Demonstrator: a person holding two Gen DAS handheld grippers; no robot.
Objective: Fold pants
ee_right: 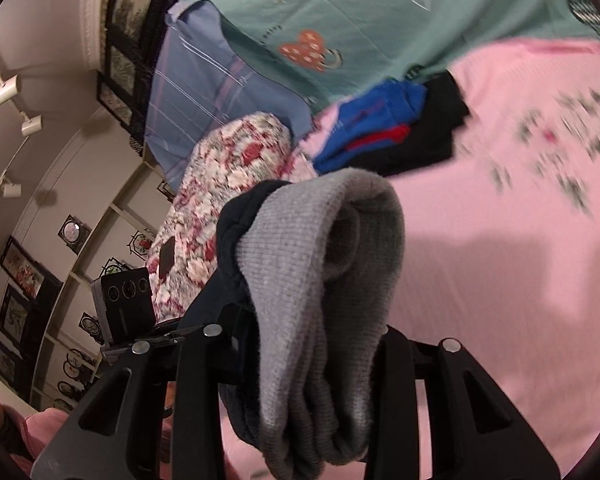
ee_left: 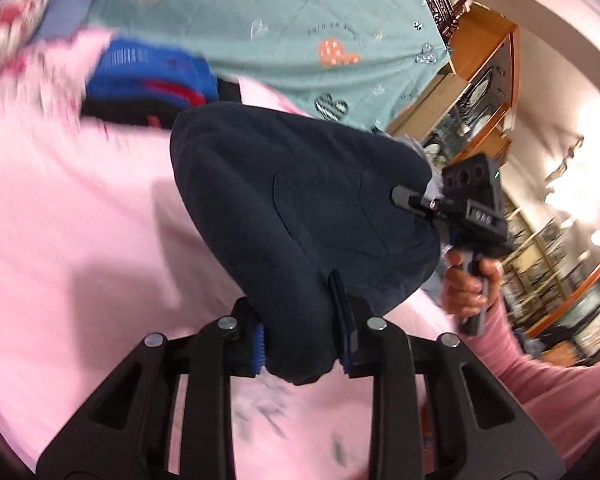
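Observation:
Dark navy pants (ee_left: 300, 208) hang in the air above a pink bedsheet (ee_left: 80, 220), stretched between both grippers. My left gripper (ee_left: 300, 328) is shut on one bunched end, its blue pads pressing the fabric. At the pants' far end my right gripper (ee_left: 410, 200), held by a hand (ee_left: 464, 284), is clamped on the cloth. In the right wrist view the right gripper (ee_right: 304, 364) is shut on the pants' grey ribbed band (ee_right: 332, 280) and the navy fabric (ee_right: 236, 240); the cloth hides its fingertips. The left gripper's camera housing (ee_right: 126, 292) shows at the left.
A pile of blue, red and black clothes (ee_right: 384, 132) lies on the pink sheet near a teal heart-print cover (ee_left: 280, 20). A floral pillow (ee_right: 220, 184) and a blue striped pillow (ee_right: 204, 92) lie beyond. Wooden shelves (ee_left: 484, 92) stand at the right. A pink sleeve (ee_left: 540, 380) is close.

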